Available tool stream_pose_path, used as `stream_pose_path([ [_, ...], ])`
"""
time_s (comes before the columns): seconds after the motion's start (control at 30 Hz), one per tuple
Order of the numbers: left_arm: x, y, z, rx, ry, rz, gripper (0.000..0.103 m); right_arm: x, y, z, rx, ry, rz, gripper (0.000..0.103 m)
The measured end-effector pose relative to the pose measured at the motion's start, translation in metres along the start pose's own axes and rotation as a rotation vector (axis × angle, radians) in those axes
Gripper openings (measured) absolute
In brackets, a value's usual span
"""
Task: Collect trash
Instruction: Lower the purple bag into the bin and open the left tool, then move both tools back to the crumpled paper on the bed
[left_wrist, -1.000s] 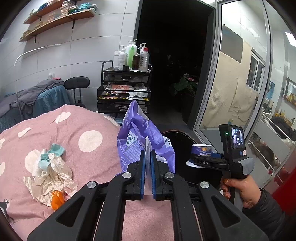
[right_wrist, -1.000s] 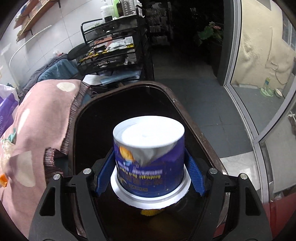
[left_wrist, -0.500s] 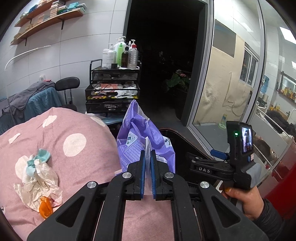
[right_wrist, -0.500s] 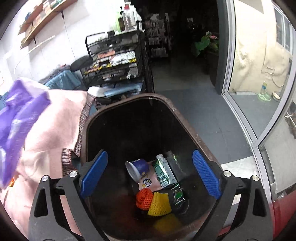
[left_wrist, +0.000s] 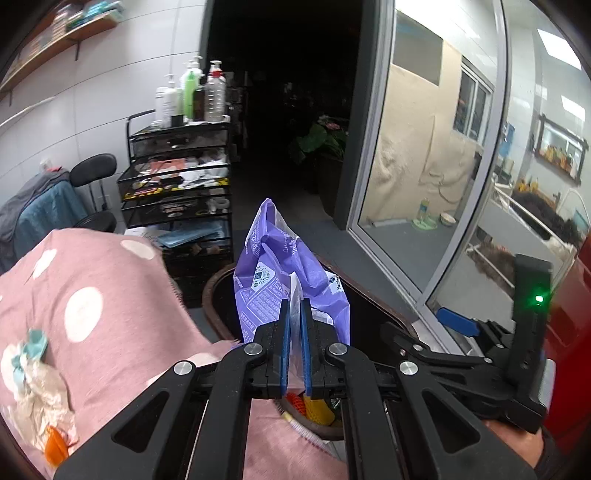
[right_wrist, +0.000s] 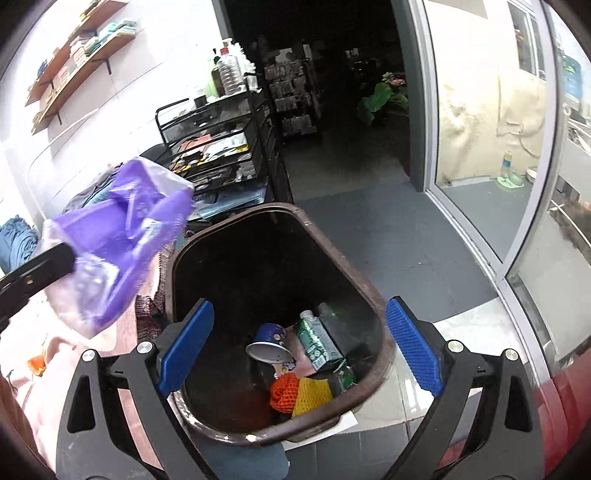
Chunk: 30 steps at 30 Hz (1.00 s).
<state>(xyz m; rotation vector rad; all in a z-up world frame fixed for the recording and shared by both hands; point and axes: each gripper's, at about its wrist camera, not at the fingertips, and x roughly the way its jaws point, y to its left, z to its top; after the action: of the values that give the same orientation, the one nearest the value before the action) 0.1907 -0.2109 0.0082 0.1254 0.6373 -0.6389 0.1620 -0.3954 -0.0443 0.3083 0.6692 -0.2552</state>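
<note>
Pinched between the pressed-together blue pads of the left gripper (left_wrist: 294, 345): a crumpled purple plastic bag (left_wrist: 284, 280), long axis upright, free end pointing to twelve o'clock, held just over the near rim of the brown trash bin (right_wrist: 334, 258) beside the pink polka-dot blanket (left_wrist: 92, 295). Spread wide and empty above the bin mouth: the jaws of the right gripper (right_wrist: 299, 350). Lying at the bin's bottom, at about six o'clock: a blue paper cup (right_wrist: 269, 341) tipped on its side, a green carton (right_wrist: 319, 341), and orange and yellow foam netting (right_wrist: 299, 393).
</note>
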Motion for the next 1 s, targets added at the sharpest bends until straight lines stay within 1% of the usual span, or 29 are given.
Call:
stream_pose_path([
  [0.2, 0.021, -0.008, 0.0, 0.026, 0.044, 0.001, 0.006, -0.003, -0.019, -0.008, 0.046, 0.014, -0.04, 0.093],
  [0.5, 0.043, -0.017, 0.003, 0.068, 0.099, 0.009, 0.006, -0.004, -0.034, -0.017, 0.078, 0.023, -0.059, 0.093],
  [0.6, 0.045, -0.016, 0.003, 0.071, 0.1, 0.008, 0.01, -0.005, -0.036, -0.018, 0.077, 0.024, -0.06, 0.093],
  [0.63, 0.046, -0.016, 0.004, 0.075, 0.1, 0.009, 0.014, -0.005, -0.036, -0.019, 0.079, 0.023, -0.059, 0.093],
  [0.7, 0.046, -0.016, 0.005, 0.091, 0.098, 0.015, 0.028, -0.005, -0.036, -0.019, 0.081, 0.024, -0.057, 0.093],
  [0.73, 0.044, -0.016, 0.005, 0.094, 0.09, 0.021, 0.05, -0.005, -0.036, -0.02, 0.082, 0.026, -0.058, 0.093],
  [0.77, 0.043, -0.017, 0.005, 0.095, 0.078, 0.025, 0.068, -0.005, -0.036, -0.02, 0.084, 0.026, -0.057, 0.093],
  [0.83, 0.036, -0.017, 0.005, 0.095, 0.036, 0.032, 0.083, -0.004, -0.035, -0.021, 0.087, 0.029, -0.055, 0.093],
  [1.0, 0.023, -0.015, 0.004, 0.109, -0.014, 0.064, 0.094, -0.004, -0.032, -0.021, 0.084, 0.031, -0.05, 0.095],
])
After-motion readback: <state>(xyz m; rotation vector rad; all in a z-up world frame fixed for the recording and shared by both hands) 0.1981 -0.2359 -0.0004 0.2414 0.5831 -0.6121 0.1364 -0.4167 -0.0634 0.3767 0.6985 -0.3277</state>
